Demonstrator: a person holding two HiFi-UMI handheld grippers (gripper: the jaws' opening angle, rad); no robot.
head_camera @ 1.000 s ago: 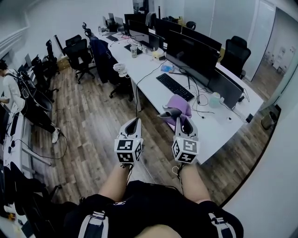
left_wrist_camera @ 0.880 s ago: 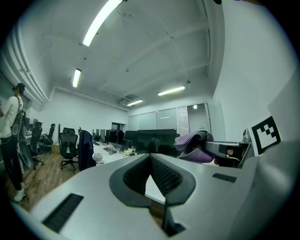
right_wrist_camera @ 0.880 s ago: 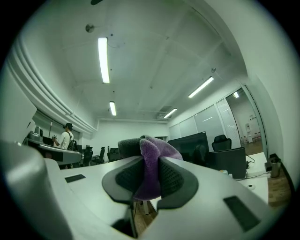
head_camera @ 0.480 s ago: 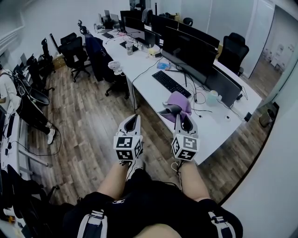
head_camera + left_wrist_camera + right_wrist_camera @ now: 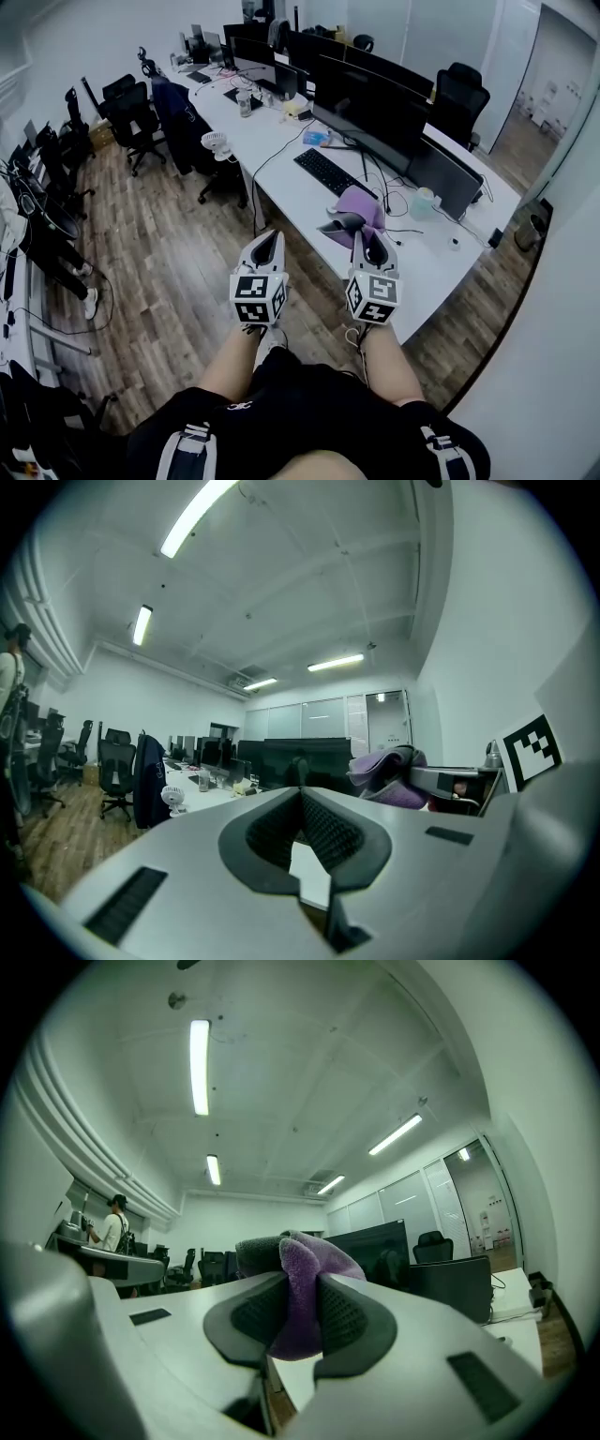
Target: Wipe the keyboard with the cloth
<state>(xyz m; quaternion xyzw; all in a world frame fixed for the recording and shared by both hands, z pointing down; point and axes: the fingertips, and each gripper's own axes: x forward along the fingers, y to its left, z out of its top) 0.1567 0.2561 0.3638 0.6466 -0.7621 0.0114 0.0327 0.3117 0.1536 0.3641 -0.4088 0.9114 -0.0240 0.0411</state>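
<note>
**A:** Right claw, state?

**B:** Right claw point(image 5: 298, 1277) was clamped on the purple cloth point(image 5: 302, 1309). A fold was pinched between the ribbed pads, and the rest bunched up above the tips. In the head view the cloth draped over the claw's front, held in the air above the near edge of the white counter point(image 5: 433, 255).

**A:** Left claw?

**B:** Left claw point(image 5: 300, 793) had its tips together with nothing between them. It was held level just beside the right one, over the wooden floor point(image 5: 169, 244) and short of the counter's edge.

**A:** Keyboard?

**B:** The black keyboard point(image 5: 326, 172) lay flat on the counter, beyond the cloth and apart from it, with neither claw touching it. It sat in front of a row of dark monitors point(image 5: 375, 94).

**A:** Anything else nearby?

**B:** Cables trailed across the counter right of the keyboard. A pale cup-like container point(image 5: 424, 201) stood near them; I could not tell what kind. A small white desk fan point(image 5: 216, 142) stood on the floor side of the counter's far stretch, by an office chair point(image 5: 131, 108). In the right gripper view a person point(image 5: 113, 1224) stood at far left, well apart.
</note>
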